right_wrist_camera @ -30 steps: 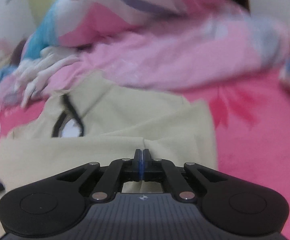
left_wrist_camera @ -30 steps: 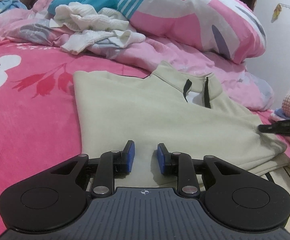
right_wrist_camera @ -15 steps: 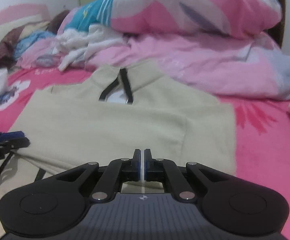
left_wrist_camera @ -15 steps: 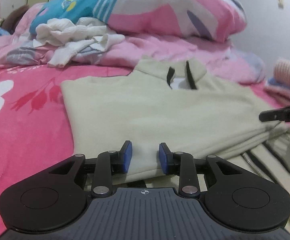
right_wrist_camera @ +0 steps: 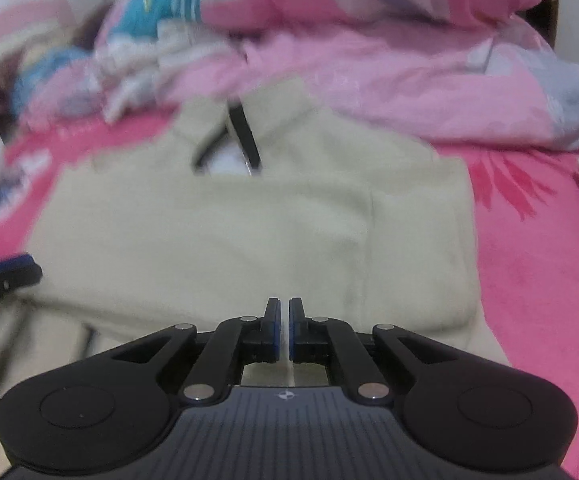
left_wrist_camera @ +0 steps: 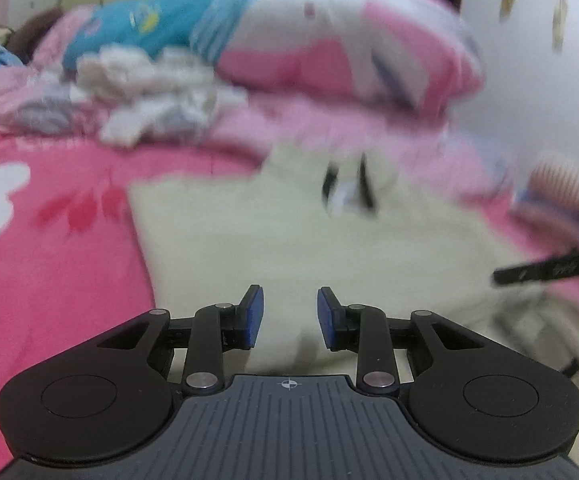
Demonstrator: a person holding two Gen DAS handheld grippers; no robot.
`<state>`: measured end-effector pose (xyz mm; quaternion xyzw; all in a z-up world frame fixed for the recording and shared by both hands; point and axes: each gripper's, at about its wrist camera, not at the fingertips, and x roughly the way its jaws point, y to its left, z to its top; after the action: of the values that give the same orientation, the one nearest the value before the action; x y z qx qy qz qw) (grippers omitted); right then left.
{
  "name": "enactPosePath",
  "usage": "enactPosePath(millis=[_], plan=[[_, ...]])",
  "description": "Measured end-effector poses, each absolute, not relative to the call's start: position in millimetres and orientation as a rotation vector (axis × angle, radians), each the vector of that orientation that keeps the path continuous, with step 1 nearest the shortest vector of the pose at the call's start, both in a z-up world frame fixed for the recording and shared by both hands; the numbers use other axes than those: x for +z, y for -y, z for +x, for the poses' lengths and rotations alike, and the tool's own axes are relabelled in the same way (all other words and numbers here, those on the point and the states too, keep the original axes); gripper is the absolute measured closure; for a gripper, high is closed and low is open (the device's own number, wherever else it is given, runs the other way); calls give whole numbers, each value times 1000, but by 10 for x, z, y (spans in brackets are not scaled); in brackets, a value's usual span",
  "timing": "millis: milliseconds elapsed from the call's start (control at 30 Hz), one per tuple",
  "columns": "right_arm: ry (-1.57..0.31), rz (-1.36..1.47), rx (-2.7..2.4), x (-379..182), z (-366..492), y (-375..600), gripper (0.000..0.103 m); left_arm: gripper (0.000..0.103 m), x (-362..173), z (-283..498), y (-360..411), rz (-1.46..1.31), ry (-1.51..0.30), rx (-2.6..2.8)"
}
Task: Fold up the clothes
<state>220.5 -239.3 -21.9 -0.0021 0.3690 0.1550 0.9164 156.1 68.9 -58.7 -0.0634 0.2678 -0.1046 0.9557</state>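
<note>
I see one cream zip-neck top (right_wrist_camera: 249, 232) lying flat mid-frame on one pink bedspread (right_wrist_camera: 549, 260). My left gripper (left_wrist_camera: 290, 318) gapes wide, empty, above its hem. My right gripper (right_wrist_camera: 284, 328) shows a narrow slit, gripping nothing.

- No text, label, brand or number can be read in either view; both are blurred by motion.
- The right gripper (left_wrist_camera: 549, 270), seen at the right edge of the left wrist view, carries pale marks on its black finger, too smeared to make out.
- A small crosshair sign, a circle with a cross, stands on the ribbed grey body of the left gripper (left_wrist_camera: 289, 318), just behind its fingers.
- The right wrist view shows a like small mark on the right gripper's own body, too small to tell more.
</note>
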Motion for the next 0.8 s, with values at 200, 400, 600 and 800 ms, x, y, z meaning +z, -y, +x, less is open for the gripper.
enactPosePath(millis=[200,400,600,800], plan=[[-737,-41,382,-384,2290,2167,93,74,-766,1840,-387,-25,-647,-199],[-746,-142,398,-580,2190,2080,88,73,-747,1690,-154,122,-597,-200],[-628,-112,337,-266,2520,2117,81,60,-527,2139,-340,-9,-565,-153],[-659,-115,261,-783,2815,2238,71,56,-932,2434,-431,-11,-633,-56]])
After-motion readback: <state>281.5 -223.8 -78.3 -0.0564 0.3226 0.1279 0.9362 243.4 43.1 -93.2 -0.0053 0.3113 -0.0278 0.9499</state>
